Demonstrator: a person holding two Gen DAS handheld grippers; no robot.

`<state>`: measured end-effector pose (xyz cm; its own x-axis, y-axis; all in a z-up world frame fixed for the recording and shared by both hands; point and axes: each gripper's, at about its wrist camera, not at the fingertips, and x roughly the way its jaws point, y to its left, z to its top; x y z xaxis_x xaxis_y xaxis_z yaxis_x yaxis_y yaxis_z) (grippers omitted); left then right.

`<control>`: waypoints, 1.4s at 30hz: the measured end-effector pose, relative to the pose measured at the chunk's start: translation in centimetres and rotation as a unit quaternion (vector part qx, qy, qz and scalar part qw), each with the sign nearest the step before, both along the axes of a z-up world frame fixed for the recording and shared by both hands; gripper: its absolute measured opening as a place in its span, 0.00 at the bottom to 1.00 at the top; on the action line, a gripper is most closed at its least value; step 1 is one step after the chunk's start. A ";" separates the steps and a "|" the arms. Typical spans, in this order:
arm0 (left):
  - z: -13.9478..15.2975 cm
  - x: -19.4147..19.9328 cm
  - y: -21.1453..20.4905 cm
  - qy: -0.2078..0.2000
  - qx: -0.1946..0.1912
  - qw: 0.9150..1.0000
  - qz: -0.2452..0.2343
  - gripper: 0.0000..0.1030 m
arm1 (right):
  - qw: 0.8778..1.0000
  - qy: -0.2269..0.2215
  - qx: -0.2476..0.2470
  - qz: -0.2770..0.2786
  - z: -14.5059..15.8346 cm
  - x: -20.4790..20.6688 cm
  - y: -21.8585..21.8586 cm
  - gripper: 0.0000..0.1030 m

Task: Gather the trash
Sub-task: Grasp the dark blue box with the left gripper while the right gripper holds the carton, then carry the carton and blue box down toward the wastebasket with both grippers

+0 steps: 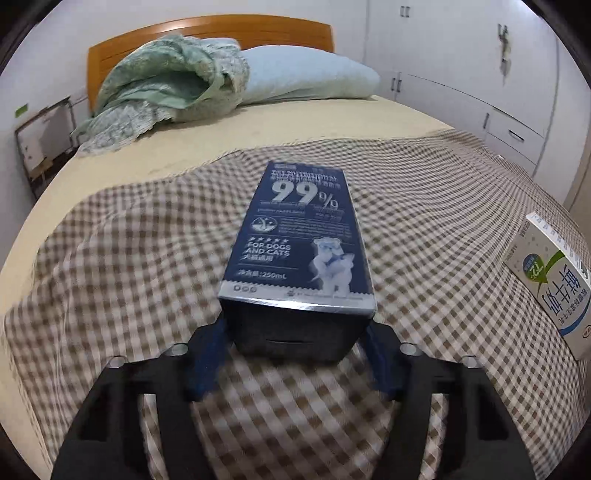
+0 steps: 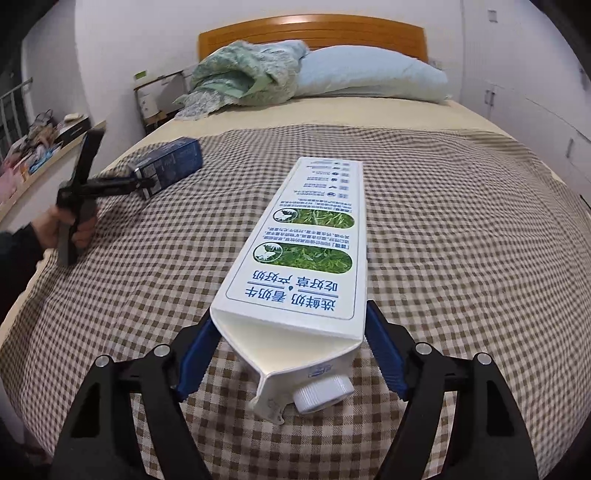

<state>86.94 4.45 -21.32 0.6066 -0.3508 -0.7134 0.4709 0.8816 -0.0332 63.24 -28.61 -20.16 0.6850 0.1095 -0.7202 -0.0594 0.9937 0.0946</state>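
Observation:
A dark blue pet-product box lies on the checked blanket, its near end between the blue pads of my left gripper, which is shut on it. A white milk carton with a white screw cap lies lengthwise on the blanket, and my right gripper is shut on its near end. The carton also shows at the right edge of the left wrist view. The blue box and the left gripper show at the left of the right wrist view.
The bed has a wooden headboard, a light blue pillow and a crumpled green quilt at its far end. White wardrobes stand to the right. A cluttered shelf runs along the left.

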 end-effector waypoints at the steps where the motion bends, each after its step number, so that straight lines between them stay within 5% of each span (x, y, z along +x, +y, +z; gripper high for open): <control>1: 0.2 -0.8 0.1 -0.003 -0.004 1.000 0.008 0.58 | 1.000 0.007 0.007 -0.009 -0.2 -0.2 -0.3 0.71; 7: 5.1 -10.0 0.6 0.001 -0.080 0.994 0.080 0.57 | 0.996 0.005 0.086 -0.019 1.7 -2.5 -2.6 0.64; 12: 11.1 -20.9 0.0 0.023 -0.125 0.982 0.137 0.56 | 0.997 -0.025 0.074 -0.009 6.8 -7.7 -4.6 0.64; 16: 14.9 -30.1 -3.8 0.015 -0.137 0.985 0.104 0.56 | 0.997 -0.048 0.054 -0.019 10.7 -15.5 -8.1 0.63; 21: 17.3 -39.0 -9.9 0.012 -0.145 0.989 0.039 0.56 | 0.994 -0.047 0.068 -0.065 11.9 -24.5 -13.4 0.63; 25: 16.1 -45.3 -17.2 0.039 -0.119 0.991 -0.050 0.56 | 0.988 -0.052 0.081 -0.120 12.3 -32.3 -18.6 0.62; 31: 11.4 -51.8 -25.8 0.120 -0.055 0.981 -0.143 0.56 | 0.982 -0.036 0.055 -0.174 12.2 -40.0 -23.8 0.49; 35: 6.4 -53.6 -29.2 0.181 -0.002 0.972 -0.152 0.56 | 0.981 0.014 0.080 -0.178 7.1 -41.6 -25.6 0.48; 42: 3.4 -54.4 -31.3 0.202 0.038 0.969 -0.138 0.56 | 0.965 0.078 0.160 -0.192 -4.2 -39.9 -28.1 0.48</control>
